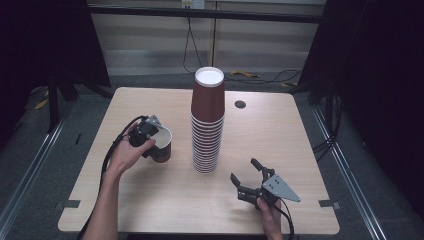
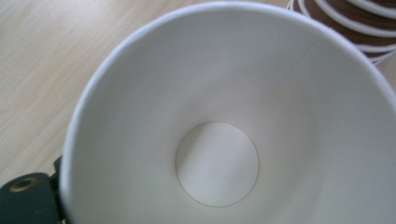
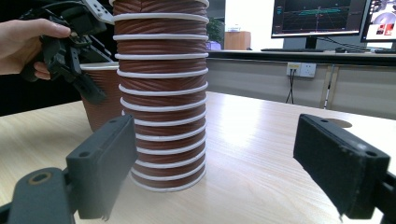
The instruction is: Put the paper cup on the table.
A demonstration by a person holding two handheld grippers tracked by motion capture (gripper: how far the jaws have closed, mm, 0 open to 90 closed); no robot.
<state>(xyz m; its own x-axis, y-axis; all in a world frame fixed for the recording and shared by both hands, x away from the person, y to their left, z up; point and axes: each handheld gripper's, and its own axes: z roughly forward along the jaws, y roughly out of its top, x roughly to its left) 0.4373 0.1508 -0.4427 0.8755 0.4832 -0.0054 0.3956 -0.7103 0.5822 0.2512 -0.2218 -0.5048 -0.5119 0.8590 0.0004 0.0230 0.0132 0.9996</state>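
Left gripper (image 1: 150, 136) pinches the rim of a single brown paper cup (image 1: 162, 145), upright, mouth up, resting on or just above the wooden table (image 1: 280, 135), left of the tall stack of inverted paper cups (image 1: 206, 122). Right gripper (image 1: 248, 176) sits low beside the stack's base, jaws spread wide, holding nothing; the right gripper view has the stack between its two black pads (image 3: 105, 161).

Judgement: a cup is being set apart from the stack, or is about to be. To do it well, the pinch should stay on the rolled rim without crushing the thin wall, and the cup should be set flat before release.

Cup outer wall is ribbed and matte brown; the inside is smooth white with a round flat base and a faint seam. White rolled rims band the tapered stack.
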